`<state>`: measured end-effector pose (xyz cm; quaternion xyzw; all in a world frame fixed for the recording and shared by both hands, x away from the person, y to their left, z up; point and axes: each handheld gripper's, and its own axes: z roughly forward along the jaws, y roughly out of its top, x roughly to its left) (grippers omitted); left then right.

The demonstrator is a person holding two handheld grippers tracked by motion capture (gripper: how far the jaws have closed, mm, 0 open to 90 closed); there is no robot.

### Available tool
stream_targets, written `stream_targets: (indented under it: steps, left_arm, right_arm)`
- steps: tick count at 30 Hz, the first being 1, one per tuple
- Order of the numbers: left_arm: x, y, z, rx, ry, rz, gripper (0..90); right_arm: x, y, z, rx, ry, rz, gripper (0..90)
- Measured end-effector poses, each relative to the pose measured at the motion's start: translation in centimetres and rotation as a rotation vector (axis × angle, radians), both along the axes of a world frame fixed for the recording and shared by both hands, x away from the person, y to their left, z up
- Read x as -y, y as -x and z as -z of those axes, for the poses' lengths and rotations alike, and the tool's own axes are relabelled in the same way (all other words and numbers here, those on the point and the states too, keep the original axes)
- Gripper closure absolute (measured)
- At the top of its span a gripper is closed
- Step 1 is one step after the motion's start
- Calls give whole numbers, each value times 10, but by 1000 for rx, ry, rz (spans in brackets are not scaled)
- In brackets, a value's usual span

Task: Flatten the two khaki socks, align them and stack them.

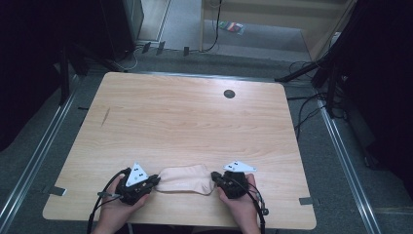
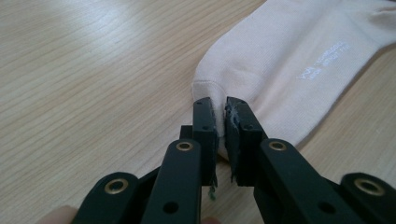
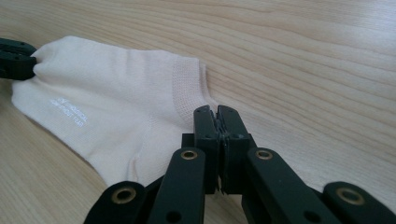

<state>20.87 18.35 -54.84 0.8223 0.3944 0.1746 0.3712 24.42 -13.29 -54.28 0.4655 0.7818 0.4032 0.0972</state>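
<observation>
Cream sock [image 1: 187,179] flat on wooden table [image 1: 185,117], each end pinched by a tool.

Sock [image 2: 289,70] cut off by top and right edges in left gripper view. Pale lettering [image 2: 324,59] on sock too small to read. Sock edge hidden between closed jaws of left gripper [image 2: 220,109] and right gripper [image 3: 218,116]. Person's forearms cut off at bottom edge in high view. Small coloured item [image 1: 232,27] on floor beyond table too small to identify.

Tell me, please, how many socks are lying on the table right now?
1. A single cream sock lies flat near the table's front edge, stretched between the left tool and the right tool, each shut on one end. A second layer underneath cannot be ruled out.
</observation>
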Motion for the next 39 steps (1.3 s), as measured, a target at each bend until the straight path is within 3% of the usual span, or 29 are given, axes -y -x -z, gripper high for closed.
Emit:
stream_targets:
  steps: [7,8,11,12,13,16,17,18,20,21,22,23,26,29,32,39]
  left_arm:
    - [4,-5,1,48,-55,-19,845]
    - [5,-8,2,51,-34,-30,832]
    - [3,-9,2,45,2,-46,650]
    - [0,-9,0,39,35,-49,650]
    - [-2,-9,0,40,53,-48,566]
    - [-9,-7,-4,47,124,-39,549]
    - [-9,-7,-4,47,124,-39,543]
    - [-11,-8,-4,40,159,-37,541]
    - [-12,-9,-4,38,176,-39,534]
    - [-13,-9,-4,41,189,-40,523]
    - [-14,-9,-4,42,207,-42,511]
    - [-17,-9,-4,46,222,-38,511]
    - [-26,-10,-5,74,282,-68,408]
    - [-30,-12,-6,74,303,-83,296]
    - [-35,-13,-10,64,301,-147,148]
    - [-43,-13,-14,73,328,-152,74]
  right_arm:
    - [1,-1,0,9,22,26,889]
    - [0,-1,0,5,10,30,880]
    - [1,-1,2,4,-16,20,832]
    - [1,-1,1,4,-31,21,794]
    - [2,0,0,15,-52,13,713]
    - [4,1,-2,37,-69,16,665]
    - [4,1,-2,37,-69,16,665]
    - [4,1,-3,53,-71,14,629]
    - [4,1,-3,62,-72,14,608]
    - [4,1,-3,67,-74,14,578]
    - [4,1,-3,91,-66,19,493]
    - [4,1,-3,91,-66,19,493]
    - [5,1,-5,132,-74,35,353]
    - [6,0,-6,138,-91,42,308]
    - [7,0,-7,167,-71,33,217]
    - [10,0,-13,169,-93,39,112]
